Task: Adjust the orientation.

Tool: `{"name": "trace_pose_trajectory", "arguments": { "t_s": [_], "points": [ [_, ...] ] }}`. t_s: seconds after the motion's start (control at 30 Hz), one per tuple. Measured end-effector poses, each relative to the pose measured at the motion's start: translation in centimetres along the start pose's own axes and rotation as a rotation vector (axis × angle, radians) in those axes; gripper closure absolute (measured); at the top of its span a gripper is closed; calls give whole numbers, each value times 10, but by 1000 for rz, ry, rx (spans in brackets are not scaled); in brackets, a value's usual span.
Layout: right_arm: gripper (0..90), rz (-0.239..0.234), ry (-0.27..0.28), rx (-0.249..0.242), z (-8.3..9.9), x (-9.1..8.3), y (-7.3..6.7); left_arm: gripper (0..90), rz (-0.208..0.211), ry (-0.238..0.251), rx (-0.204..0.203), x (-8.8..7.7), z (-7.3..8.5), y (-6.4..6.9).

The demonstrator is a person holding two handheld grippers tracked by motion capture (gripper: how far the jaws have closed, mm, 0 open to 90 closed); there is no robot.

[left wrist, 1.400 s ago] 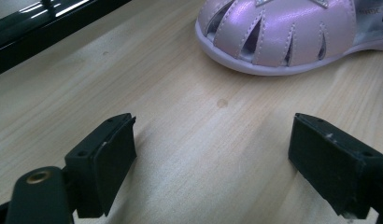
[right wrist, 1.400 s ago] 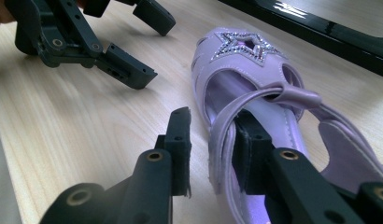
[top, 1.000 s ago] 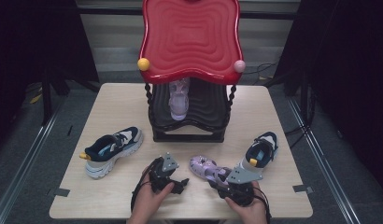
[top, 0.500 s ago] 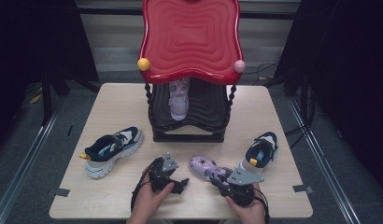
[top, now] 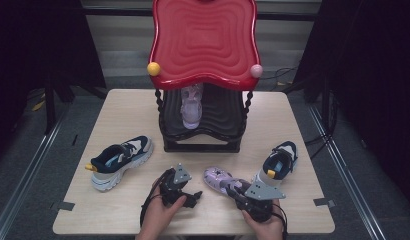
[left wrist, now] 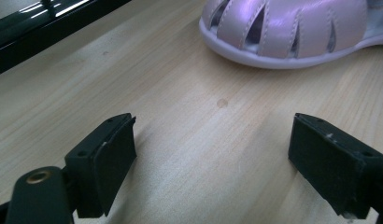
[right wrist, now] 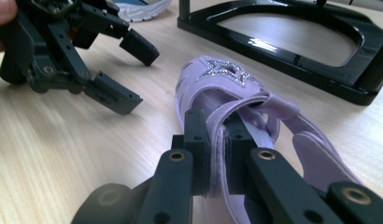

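1. The right gripper (right wrist: 216,158) had just been closing, and its jaws were clenched on the heel strap of the purple sandal (top: 220,180), which lay on the surface (top: 118,215) near the front edge, between both hands.
2. The left gripper (top: 190,192) rested beside the sandal's toe, its jaws released and holding nothing.
3. The grasp looked complete; the next move probably called for lifting the sandal toward the black shoe rack (top: 203,142), where its mate (top: 191,106) sat.
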State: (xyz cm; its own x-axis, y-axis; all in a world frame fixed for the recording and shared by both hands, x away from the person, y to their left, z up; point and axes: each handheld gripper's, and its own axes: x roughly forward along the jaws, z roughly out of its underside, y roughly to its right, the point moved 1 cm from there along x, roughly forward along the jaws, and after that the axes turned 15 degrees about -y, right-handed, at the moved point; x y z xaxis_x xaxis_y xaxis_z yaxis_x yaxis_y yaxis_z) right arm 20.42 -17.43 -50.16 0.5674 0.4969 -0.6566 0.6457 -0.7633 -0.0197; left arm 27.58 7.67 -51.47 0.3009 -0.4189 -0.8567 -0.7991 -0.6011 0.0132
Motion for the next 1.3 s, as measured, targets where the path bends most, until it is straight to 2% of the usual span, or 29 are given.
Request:
{"name": "trace_pose_trajectory", "arguments": {
  "t_s": [0.33,0.7,0.97,1.3],
  "points": [
    [832,28,63,13,-17,-13,-3,144,2,1,-1,0,0,0],
    [835,54,78,18,-39,-20,-2,144,-4,2,4,0,0,0],
    [836,75,116,24,-54,-28,3,144,2,1,-1,0,0,0],
    [834,98,134,61,-65,-30,9,144,4,1,-1,0,0,0]
  ]
}}
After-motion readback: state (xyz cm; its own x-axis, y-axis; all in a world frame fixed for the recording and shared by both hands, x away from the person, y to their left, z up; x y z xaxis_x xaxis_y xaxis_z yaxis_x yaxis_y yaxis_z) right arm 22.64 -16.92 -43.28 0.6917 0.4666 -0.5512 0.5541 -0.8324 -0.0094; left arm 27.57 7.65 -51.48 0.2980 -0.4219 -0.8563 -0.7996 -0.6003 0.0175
